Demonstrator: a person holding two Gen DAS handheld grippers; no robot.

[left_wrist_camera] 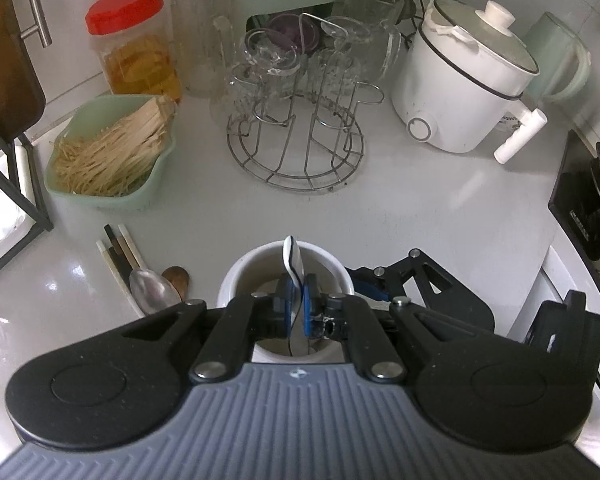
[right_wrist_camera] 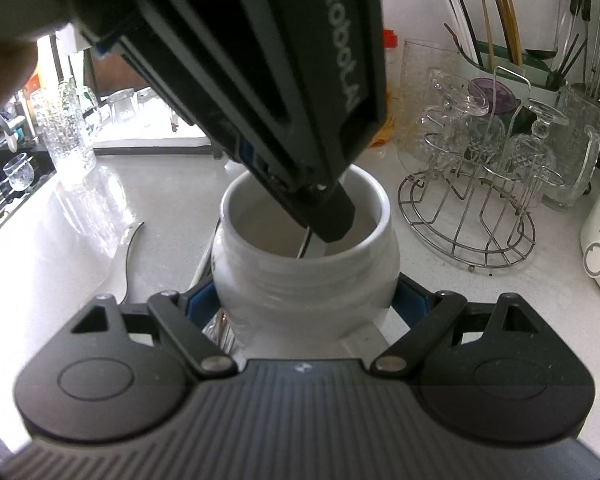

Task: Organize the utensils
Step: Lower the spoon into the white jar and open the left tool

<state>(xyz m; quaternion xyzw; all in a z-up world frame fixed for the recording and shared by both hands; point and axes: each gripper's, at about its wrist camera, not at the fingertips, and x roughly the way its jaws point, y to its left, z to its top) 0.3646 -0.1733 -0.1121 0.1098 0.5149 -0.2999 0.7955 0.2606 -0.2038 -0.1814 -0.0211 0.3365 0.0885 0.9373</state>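
Observation:
A white ceramic jar (right_wrist_camera: 304, 276) stands on the white counter, and my right gripper (right_wrist_camera: 306, 300) is shut on its body, one blue pad on each side. My left gripper (left_wrist_camera: 296, 292) points steeply down into the jar's mouth (left_wrist_camera: 256, 264). It is shut on a thin white utensil with a dark edge (left_wrist_camera: 292, 258), whose upper end sticks up above the pads and whose lower end hangs inside the jar. In the right wrist view the left gripper (right_wrist_camera: 332, 220) comes in from the upper left. Chopsticks (left_wrist_camera: 118, 252), a metal spoon (left_wrist_camera: 152, 292) and a wooden spoon (left_wrist_camera: 176, 278) lie left of the jar.
Behind the jar stands a wire rack with upturned glasses (left_wrist_camera: 296, 148). A green basket of wooden sticks (left_wrist_camera: 108, 152) and a red-lidded jar (left_wrist_camera: 134, 44) are at the back left, a white electric pot (left_wrist_camera: 464, 80) at the back right, a black stove (left_wrist_camera: 592, 200) at the right edge.

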